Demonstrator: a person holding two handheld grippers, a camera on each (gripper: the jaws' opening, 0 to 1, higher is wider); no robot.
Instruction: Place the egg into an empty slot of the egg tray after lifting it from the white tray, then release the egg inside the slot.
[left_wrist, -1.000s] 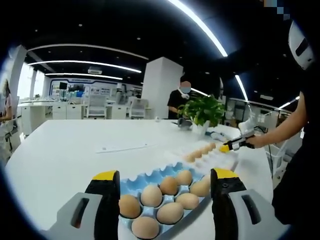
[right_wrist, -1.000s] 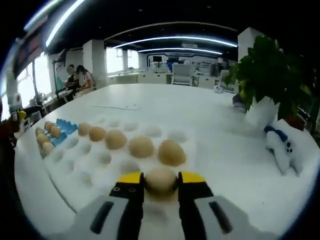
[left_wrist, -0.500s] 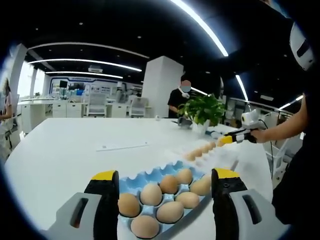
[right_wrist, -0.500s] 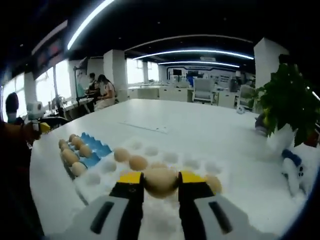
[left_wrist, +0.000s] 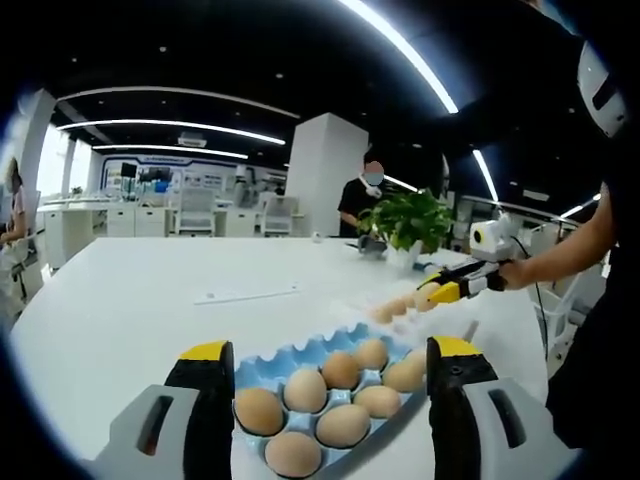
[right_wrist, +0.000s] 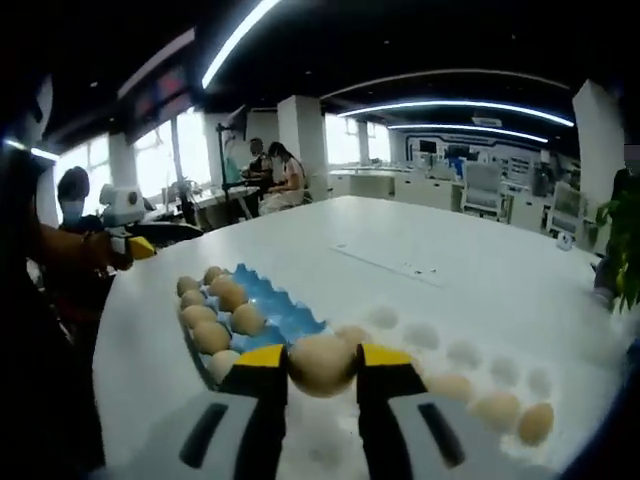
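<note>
A: What's your right gripper (right_wrist: 322, 372) got?

B: An egg (right_wrist: 321, 362). Your two yellow-tipped jaws are pressed on its sides, so it's held up off the table (right_wrist: 400, 250).

A: And what's just past it?

B: The blue egg tray (right_wrist: 268, 305), a bit left. Brown eggs fill its left side; the blue slots on the right look bare. To the right is the white tray (right_wrist: 455, 365), w/ a few eggs along its near right edge.

A: Your left gripper (left_wrist: 322, 365)?

B: Jaws wide apart, holding nothing. It hangs over the near end of the egg tray (left_wrist: 300, 352), w/ brown eggs between the jaws.

A: Farther out?

B: The white tray (left_wrist: 440, 318) lies beyond, on the right. Above it, the right gripper (left_wrist: 435, 293) w/ the egg (left_wrist: 425, 296). Far back: a green plant (left_wrist: 408, 220) and a person in black (left_wrist: 358, 200).
</note>
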